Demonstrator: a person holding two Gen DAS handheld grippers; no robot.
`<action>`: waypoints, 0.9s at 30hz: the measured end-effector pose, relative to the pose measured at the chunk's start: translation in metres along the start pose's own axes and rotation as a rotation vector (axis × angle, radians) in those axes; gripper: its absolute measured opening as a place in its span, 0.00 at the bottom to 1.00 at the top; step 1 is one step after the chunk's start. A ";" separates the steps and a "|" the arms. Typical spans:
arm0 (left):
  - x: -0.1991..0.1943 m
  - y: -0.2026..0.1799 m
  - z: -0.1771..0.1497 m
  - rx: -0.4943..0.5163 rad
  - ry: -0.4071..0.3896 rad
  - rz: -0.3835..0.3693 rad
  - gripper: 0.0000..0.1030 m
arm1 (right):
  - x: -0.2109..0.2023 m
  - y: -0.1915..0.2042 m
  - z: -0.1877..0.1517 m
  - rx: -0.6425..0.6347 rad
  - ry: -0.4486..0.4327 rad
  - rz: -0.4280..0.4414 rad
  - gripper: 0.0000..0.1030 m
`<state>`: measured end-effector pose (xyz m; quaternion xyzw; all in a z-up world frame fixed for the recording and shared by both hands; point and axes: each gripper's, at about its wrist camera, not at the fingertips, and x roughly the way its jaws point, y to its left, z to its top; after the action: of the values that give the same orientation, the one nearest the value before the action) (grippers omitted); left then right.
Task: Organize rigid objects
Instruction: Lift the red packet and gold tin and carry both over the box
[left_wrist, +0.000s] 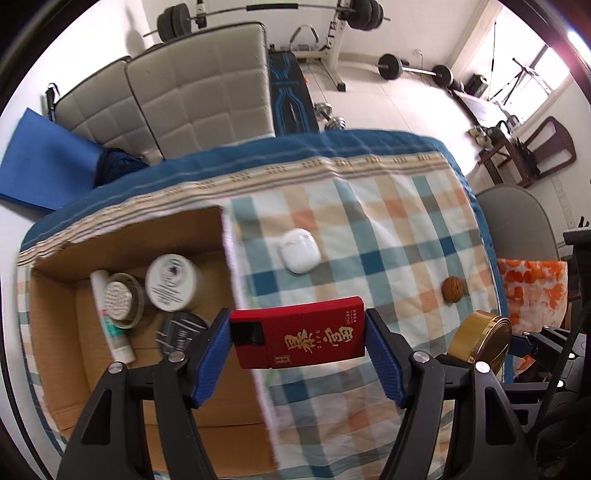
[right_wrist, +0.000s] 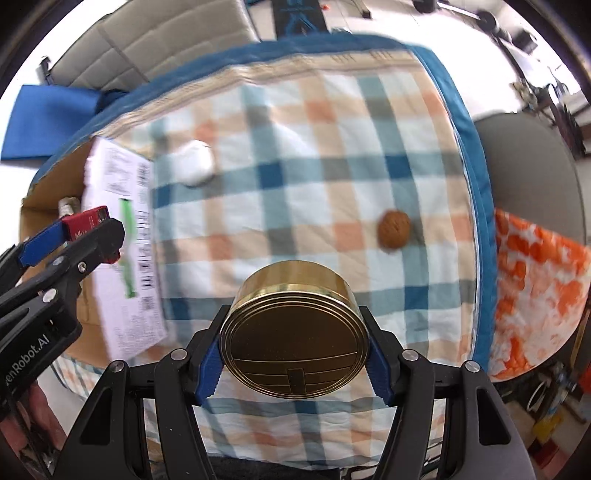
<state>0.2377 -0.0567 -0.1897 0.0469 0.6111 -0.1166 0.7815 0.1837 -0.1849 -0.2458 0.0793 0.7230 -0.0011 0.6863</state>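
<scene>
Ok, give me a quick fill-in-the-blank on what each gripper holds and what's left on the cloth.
1. The left gripper is shut on the ____ box.
2. The right gripper is shut on the ____ tin.
3. The walnut lies on the ____.
4. The white jar sits inside the ____ box.

Missing words: red; gold; cloth; cardboard
</scene>
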 end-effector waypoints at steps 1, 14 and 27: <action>-0.006 0.007 0.002 -0.006 -0.008 0.002 0.66 | -0.003 0.011 0.003 -0.009 -0.010 -0.001 0.65; -0.059 0.150 -0.038 -0.131 -0.065 0.044 0.66 | -0.030 0.169 0.007 -0.146 -0.039 0.082 0.65; 0.002 0.262 -0.097 -0.275 0.099 0.024 0.66 | 0.051 0.295 0.000 -0.247 0.080 0.103 0.65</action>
<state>0.2093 0.2180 -0.2340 -0.0474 0.6584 -0.0200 0.7509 0.2161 0.1118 -0.2647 0.0310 0.7394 0.1264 0.6605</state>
